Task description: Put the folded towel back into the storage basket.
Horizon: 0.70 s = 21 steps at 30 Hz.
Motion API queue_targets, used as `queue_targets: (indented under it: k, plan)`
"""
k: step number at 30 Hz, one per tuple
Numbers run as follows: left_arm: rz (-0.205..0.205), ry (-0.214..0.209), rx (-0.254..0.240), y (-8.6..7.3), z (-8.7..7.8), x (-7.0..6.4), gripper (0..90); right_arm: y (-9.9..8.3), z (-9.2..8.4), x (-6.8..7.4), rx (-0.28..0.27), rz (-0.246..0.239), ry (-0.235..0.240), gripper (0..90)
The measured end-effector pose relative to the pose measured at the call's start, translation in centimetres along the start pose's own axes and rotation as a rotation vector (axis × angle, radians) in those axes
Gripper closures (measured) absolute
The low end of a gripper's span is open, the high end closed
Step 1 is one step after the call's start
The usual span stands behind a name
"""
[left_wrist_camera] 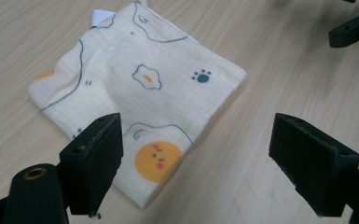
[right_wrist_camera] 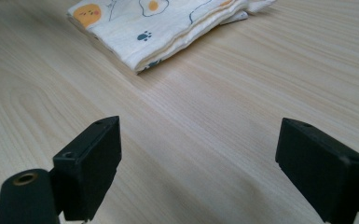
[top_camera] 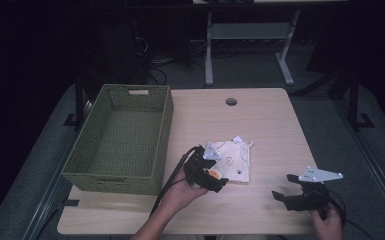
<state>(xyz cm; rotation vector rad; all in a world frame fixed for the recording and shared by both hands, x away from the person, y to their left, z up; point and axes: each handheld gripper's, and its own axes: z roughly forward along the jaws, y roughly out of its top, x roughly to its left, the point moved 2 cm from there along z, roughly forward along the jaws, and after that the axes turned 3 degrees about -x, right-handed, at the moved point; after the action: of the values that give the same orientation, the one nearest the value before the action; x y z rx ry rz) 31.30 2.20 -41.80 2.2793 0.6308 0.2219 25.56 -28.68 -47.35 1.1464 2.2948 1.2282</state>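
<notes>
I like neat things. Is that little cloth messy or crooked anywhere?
Mostly neat. The folded cloth lies flat on the table, but a white tag pokes out at its far corner, and it sits slightly turned against the table's edge.

Gripper: the right gripper (right_wrist_camera: pixel 198 170) rose from the lower edge, its two black, block-shaped jaws set wide apart with nothing between them.
Surface: a pale wooden tabletop (right_wrist_camera: pixel 242 93) lay beneath.
Cloth: a folded cream cloth printed with fried eggs and a paw mark (right_wrist_camera: pixel 158 23) lay flat, well beyond the jaws.
</notes>
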Motion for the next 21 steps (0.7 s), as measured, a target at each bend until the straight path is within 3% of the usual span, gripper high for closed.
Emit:
queue_targets:
  k: [12,21]
  plan:
    - [0.036,0.017,0.054,2.3,2.0,0.7,21.1,0.0,-0.1,0.0,-0.008,-0.003,0.003,13.8]
    - [0.024,0.018,0.092,3.2,4.2,1.6,22.7,0.1,-0.2,0.2,-0.016,-0.007,0.003,13.8]
